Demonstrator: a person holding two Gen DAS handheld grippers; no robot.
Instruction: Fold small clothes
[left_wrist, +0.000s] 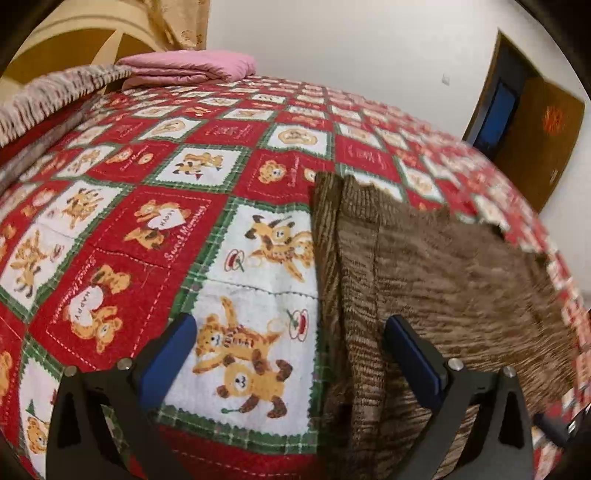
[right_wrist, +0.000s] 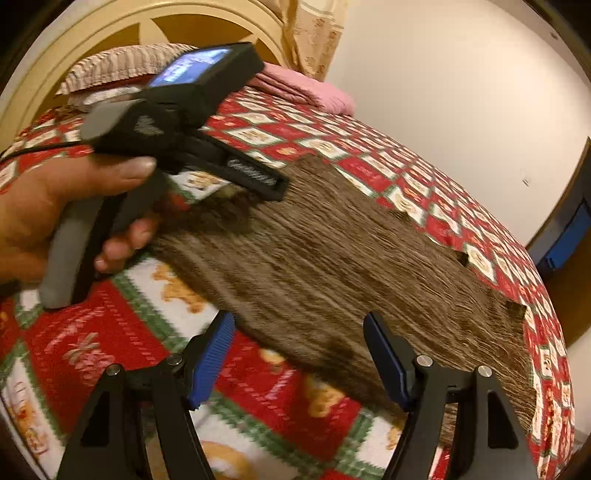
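**Two open grippers over one brown garment on the bed**

Two grippers are in play, each with two blue-padded fingers. The left gripper (left_wrist: 291, 349) has its jaws spread wide and grips nothing: one pad hangs over the quilt, the other over the left part of the brown garment (left_wrist: 436, 280). The right gripper (right_wrist: 299, 350) is likewise released, jaws apart and empty, above the near edge of the same garment (right_wrist: 332, 251). In the right wrist view, one hand (right_wrist: 55, 218) holds the left gripper's handle, and that tool's tip lies at the garment's far left end; whether it touches the cloth cannot be told through the blur.

There is one garment. It is a brown knit with a streaked, ribbed texture, lying spread flat on the bed. Its left side shows a lengthwise fold or seam, and its far edge is uneven, with small notches.

Beneath it lies one quilt (left_wrist: 155, 206), checked in red and white with green borders and teddy bears. At the head of the bed sit one folded pink cloth (left_wrist: 192, 66) and one striped pillow (left_wrist: 55, 92), in front of a cream headboard (right_wrist: 74, 33)
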